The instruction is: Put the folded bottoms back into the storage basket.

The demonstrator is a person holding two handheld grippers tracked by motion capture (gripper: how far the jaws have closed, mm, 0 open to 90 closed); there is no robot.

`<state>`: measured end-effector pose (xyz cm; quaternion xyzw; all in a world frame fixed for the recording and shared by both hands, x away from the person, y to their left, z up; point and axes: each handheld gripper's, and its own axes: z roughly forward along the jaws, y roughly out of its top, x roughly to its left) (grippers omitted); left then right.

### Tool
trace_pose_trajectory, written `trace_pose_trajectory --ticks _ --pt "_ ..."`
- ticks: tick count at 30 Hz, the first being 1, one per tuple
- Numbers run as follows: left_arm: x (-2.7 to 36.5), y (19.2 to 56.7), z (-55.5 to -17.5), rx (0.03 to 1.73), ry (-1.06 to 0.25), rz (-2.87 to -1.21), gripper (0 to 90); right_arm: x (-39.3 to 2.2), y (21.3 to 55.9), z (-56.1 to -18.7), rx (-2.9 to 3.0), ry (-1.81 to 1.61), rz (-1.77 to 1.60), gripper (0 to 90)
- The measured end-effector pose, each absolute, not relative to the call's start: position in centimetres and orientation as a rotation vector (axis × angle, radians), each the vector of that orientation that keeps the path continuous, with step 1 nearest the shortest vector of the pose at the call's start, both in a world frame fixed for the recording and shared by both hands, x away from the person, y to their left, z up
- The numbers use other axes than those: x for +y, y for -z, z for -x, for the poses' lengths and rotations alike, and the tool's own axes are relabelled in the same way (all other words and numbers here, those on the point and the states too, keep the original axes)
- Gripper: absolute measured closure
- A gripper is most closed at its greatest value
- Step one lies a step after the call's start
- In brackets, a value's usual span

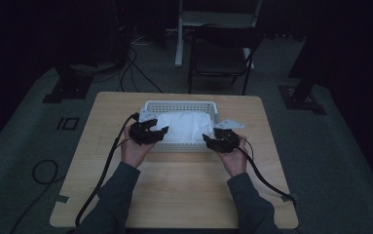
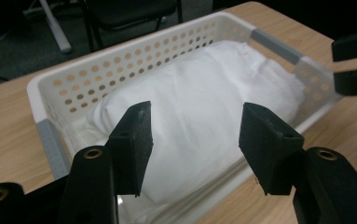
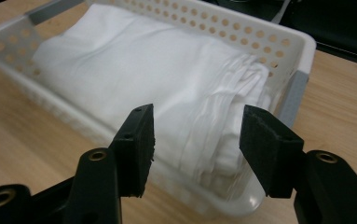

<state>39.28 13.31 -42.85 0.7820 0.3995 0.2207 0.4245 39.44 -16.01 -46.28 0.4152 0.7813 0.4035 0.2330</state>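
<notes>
In the basket [image 1: 180,105], folded cloth [image 1: 184,126] lies lengthwise between two spread claws [image 1: 158,133] [image 1: 207,140].

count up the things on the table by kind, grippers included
white perforated basket: 1
folded white cloth in the basket: 1
black grippers: 2, left gripper and right gripper
total: 4

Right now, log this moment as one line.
left gripper: open, empty | right gripper: open, empty | white cloth: folded in basket | table: wood
</notes>
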Motion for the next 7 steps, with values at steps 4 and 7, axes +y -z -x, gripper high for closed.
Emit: trace_pose_trajectory --ticks 4,7 --pt "13.2 42.0 -38.3 0.972 -0.567 -1.943 43.7 -15.9 46.4 -38.1 2.158 -1.095 -1.098 44.8" --pt "13.3 41.5 -37.8 0.959 -0.577 -1.936 43.7 -16.0 46.4 -37.4 2.162 -1.105 -1.084 44.7"
